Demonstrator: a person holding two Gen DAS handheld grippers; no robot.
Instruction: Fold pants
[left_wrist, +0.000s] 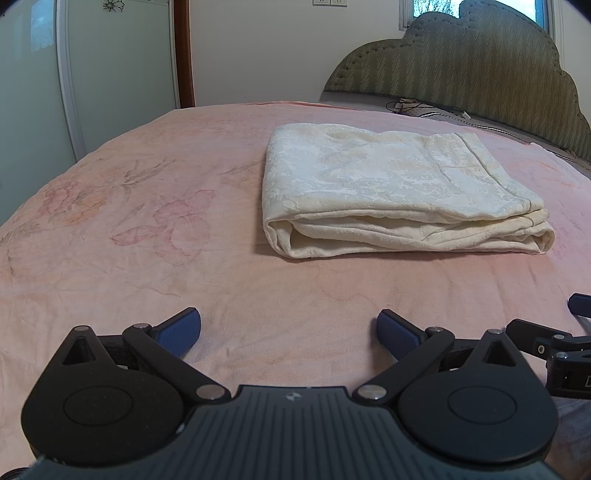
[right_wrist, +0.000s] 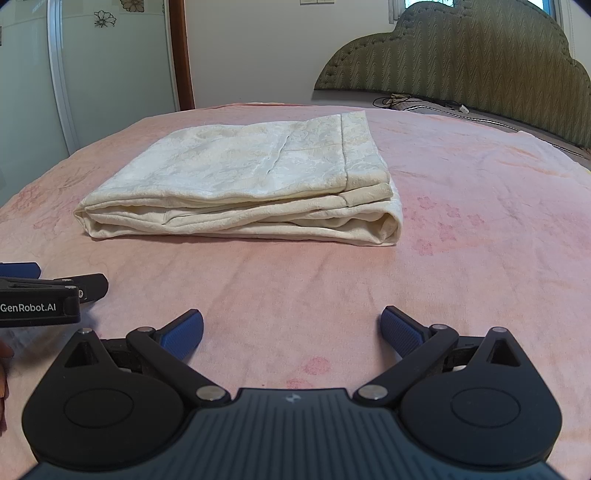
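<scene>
Two grippers: both low over the bedspread (left_wrist: 110, 236), side by side, neither touching the garment
Left gripper (left_wrist: 289, 334): blue pads spread wide apart, nothing between them; aimed at bare cover to the left of the bundle's near-left corner
Pants (left_wrist: 391, 192): cream, patterned, lying in a compact multi-layer rectangle mid-bed, well ahead of both tools; rounded fold edges face the cameras
Stack condition: layers look roughly aligned, though the upper layer sits slightly back from the lower ones along the near edge
Right gripper (right_wrist: 291, 332): pads likewise parted and empty; bundle lies ahead and to its left
Headboard (right_wrist: 480, 55): green, quilted, far right; cables lie at its foot, well clear of the work
Stage, judged: folding appears all but finished; only a tidy-up seems left
Advice: if squaring the near edge, approach low and level, pinch all layers together at each near corner, and draw evenly with both tools
Risk: seizing the top layer alone would likely peel the stack open
</scene>
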